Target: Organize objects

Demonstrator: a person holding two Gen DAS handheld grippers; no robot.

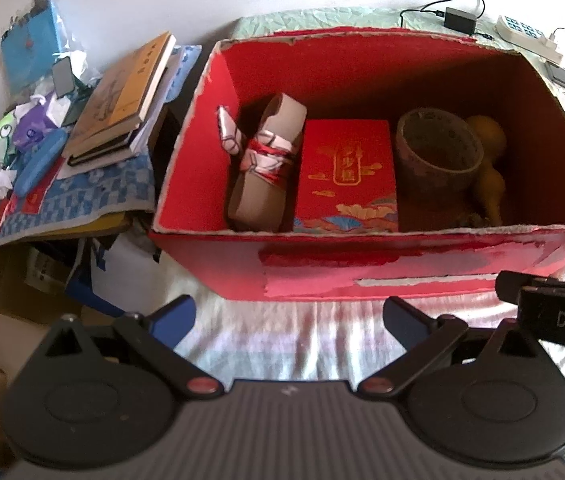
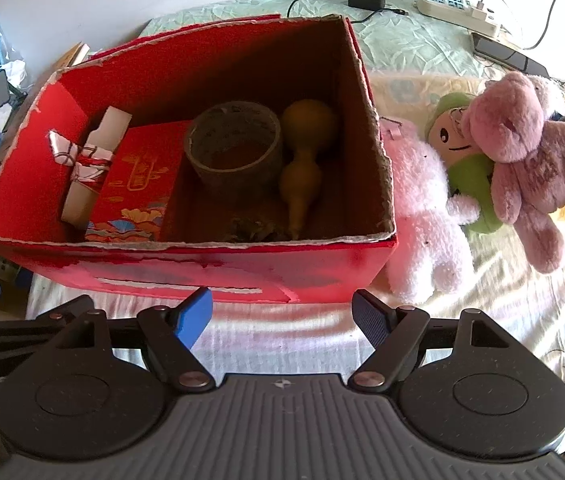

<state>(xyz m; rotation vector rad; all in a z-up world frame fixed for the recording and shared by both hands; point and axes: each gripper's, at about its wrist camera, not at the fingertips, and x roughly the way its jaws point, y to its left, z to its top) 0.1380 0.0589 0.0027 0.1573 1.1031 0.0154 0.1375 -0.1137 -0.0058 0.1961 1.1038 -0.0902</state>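
Observation:
An open red cardboard box [image 1: 402,268] [image 2: 210,268] stands on the bed in front of both grippers. Inside it lie a rolled scroll tied with red string [image 1: 266,164] [image 2: 90,160], a red gift box with gold print [image 1: 346,176] [image 2: 134,188], a tape roll [image 1: 438,148] [image 2: 234,148] and a yellow gourd [image 1: 490,152] [image 2: 302,168]. My left gripper [image 1: 288,318] is open and empty, just short of the box's front wall. My right gripper [image 2: 282,316] is open and empty too, at the same wall.
Right of the box lie a white plush [image 2: 422,208], a green-capped doll [image 2: 458,136] and a pink bear [image 2: 538,160]. A stack of books [image 1: 122,100] and small clutter fill the left. A power strip [image 2: 454,8], adapter and cables lie behind.

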